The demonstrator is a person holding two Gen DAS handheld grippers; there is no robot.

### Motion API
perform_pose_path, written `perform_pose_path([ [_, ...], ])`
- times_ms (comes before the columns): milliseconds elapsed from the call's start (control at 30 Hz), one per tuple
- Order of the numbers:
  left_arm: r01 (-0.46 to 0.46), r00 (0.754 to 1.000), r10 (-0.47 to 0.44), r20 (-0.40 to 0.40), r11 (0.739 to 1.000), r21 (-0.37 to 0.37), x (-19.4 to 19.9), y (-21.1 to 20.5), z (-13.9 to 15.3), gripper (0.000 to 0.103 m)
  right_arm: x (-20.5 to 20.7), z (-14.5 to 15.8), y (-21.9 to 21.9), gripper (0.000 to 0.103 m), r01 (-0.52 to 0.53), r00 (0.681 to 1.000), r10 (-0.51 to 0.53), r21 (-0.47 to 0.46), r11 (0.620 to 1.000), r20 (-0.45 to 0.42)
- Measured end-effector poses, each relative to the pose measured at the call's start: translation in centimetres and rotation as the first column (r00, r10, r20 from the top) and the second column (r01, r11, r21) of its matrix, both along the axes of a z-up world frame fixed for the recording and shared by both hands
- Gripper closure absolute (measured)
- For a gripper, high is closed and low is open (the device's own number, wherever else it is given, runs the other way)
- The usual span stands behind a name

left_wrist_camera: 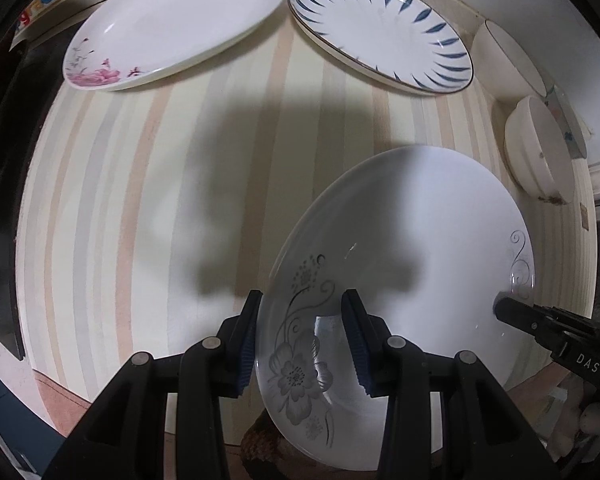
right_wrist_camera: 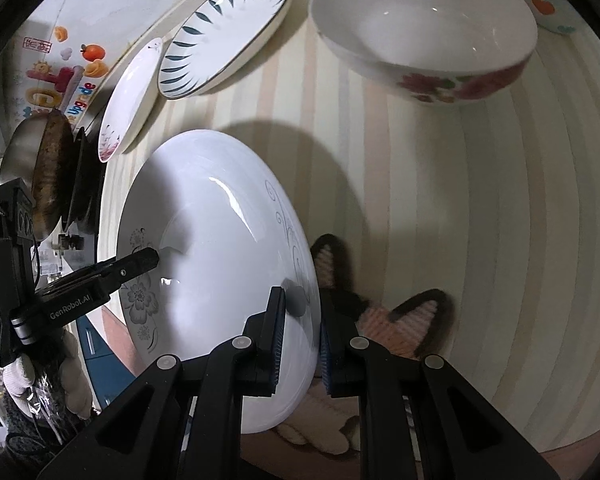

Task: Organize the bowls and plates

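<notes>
A white plate with a grey flower pattern (left_wrist_camera: 412, 248) is held tilted above the striped table (left_wrist_camera: 140, 200); it also shows in the right wrist view (right_wrist_camera: 220, 264). My left gripper (left_wrist_camera: 300, 340) straddles its flowered rim, jaws wide, not pinching. My right gripper (right_wrist_camera: 302, 344) is shut on the opposite rim; its tip shows in the left wrist view (left_wrist_camera: 512, 312). A pink-flower plate (left_wrist_camera: 172, 24), a blue-leaf plate (left_wrist_camera: 380, 28) and two white bowls (left_wrist_camera: 508, 60) (left_wrist_camera: 540, 152) rest further back.
A red-flowered bowl (right_wrist_camera: 424, 32) stands near the right side, with another patterned dish (right_wrist_camera: 548, 4) behind it. A cat-shaped knitted mat (right_wrist_camera: 384, 320) lies under the held plate. A pan (right_wrist_camera: 40, 172) is at the table's left end.
</notes>
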State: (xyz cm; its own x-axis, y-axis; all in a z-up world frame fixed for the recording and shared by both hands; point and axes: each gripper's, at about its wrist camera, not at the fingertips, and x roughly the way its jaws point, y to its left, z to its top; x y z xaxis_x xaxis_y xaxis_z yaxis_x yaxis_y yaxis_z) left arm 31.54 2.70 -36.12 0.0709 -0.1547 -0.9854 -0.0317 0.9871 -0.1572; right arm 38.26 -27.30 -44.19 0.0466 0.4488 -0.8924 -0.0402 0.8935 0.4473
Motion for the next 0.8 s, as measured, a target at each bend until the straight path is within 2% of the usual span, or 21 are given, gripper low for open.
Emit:
perform_pose_path([
  [200,0.027,1.0,-0.026,-0.012,1.0,0.007,1.4,-1.4,-1.1,0.066,-0.2,-0.4,-0.6,0.086,0.036,0.999,-0.036,-0.009,0.999,-0.015],
  [567,0.069,0.998,-0.069,-0.013,0.998,0.004,1.3,-2.7,-0.6,0.065,-0.7,-0.5,-0.6,0.085,0.084,0.996,-0.084,-0.038,0.996,-0.01],
  [667,0.082,0.997,-0.082,0.004,0.996,0.02,1.1,-2.7,0.4,0.065,-0.6,-0.5,-0.4,0.084,0.087,0.996,-0.088,-0.044,0.995,-0.022],
  [800,0.071,0.995,-0.072,0.075,0.997,0.017,1.5,-1.2,3.9,0.065,-0.6,0.8,-0.9,0.084,0.111,0.993,-0.112,-0.059,0.992,-0.022],
])
